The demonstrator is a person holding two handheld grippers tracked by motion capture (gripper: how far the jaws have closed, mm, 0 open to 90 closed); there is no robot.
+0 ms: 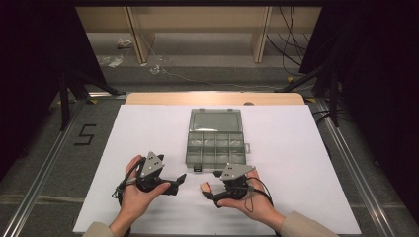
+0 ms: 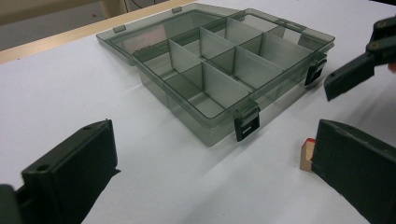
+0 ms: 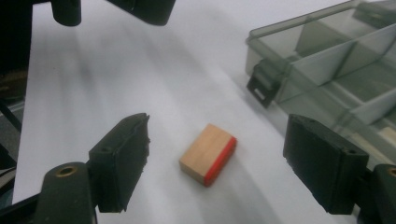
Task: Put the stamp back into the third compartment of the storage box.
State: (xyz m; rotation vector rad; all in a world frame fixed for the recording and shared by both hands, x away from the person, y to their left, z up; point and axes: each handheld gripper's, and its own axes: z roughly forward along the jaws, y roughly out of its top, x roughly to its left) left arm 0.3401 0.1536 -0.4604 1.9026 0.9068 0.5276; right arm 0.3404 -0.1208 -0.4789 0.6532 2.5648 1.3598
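Note:
A smoky clear organizer box (image 1: 216, 148) lies open in the middle of the white sheet, its lid (image 1: 214, 120) flat behind it and its compartments (image 2: 219, 70) bare. A small wooden block with one red end (image 3: 208, 154) rests on the sheet in front of the box. My right gripper (image 3: 222, 158) is open, with a jaw on each side of the block and not touching it. My left gripper (image 2: 210, 172) is open too, aimed at the box's front latches (image 2: 246, 123). The block (image 2: 306, 156) peeks out beside its right jaw. In the high view both grippers (image 1: 175, 183) (image 1: 211, 185) face each other across the block (image 1: 204, 187).
The white sheet (image 1: 148, 133) covers most of the wooden table (image 1: 163, 98). Metal rails (image 1: 44, 168) run along both sides. Shelving and loose cables stand on the floor beyond the far edge. The box (image 3: 336, 60) sits close on the right gripper's right.

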